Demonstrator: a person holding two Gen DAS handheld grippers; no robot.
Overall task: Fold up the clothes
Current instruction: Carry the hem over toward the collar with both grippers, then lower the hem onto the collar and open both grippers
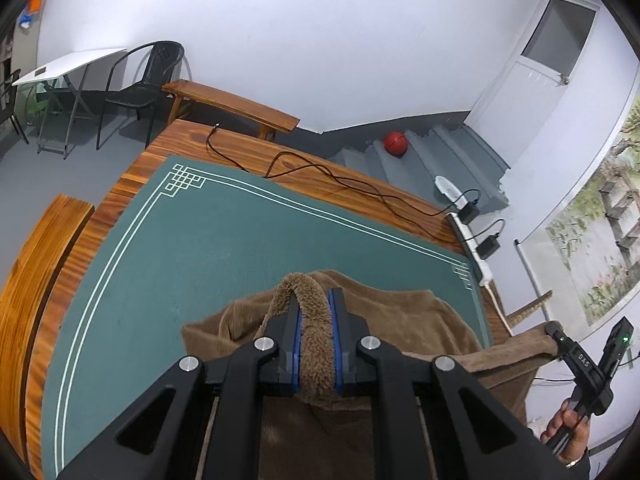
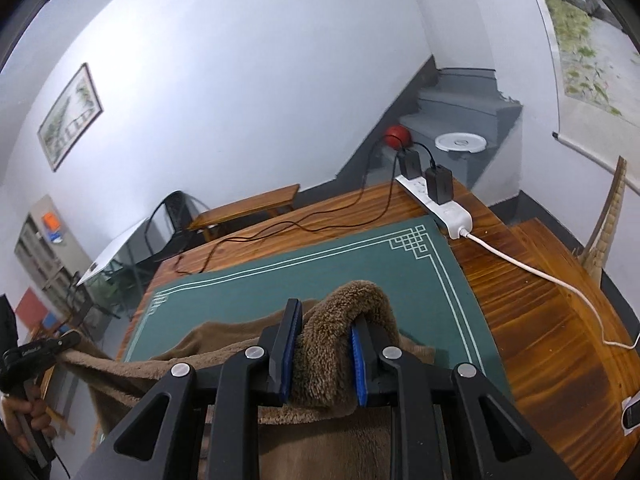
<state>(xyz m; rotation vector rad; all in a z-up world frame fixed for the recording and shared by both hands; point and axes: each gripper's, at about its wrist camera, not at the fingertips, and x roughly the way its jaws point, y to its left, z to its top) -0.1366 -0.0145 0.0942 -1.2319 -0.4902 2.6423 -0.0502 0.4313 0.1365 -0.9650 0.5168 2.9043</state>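
Note:
A brown fleece garment (image 1: 404, 320) is held up over the green mat (image 1: 192, 240), its lower part lying on the mat. My left gripper (image 1: 315, 300) is shut on a fuzzy edge of the garment. My right gripper (image 2: 326, 316) is shut on another bunched edge of the same garment (image 2: 224, 336). Each gripper shows in the other's view: the right one (image 1: 560, 336) at the far right, the left one (image 2: 60, 342) at the far left, with the cloth stretched between them.
The mat lies on a wooden table (image 1: 248, 148). A black cable (image 1: 320, 172) and a white power strip (image 2: 436, 204) with black adapters sit along its far side. Wooden benches (image 1: 232, 100) stand around it. A red ball (image 1: 396, 143) rests on grey stairs.

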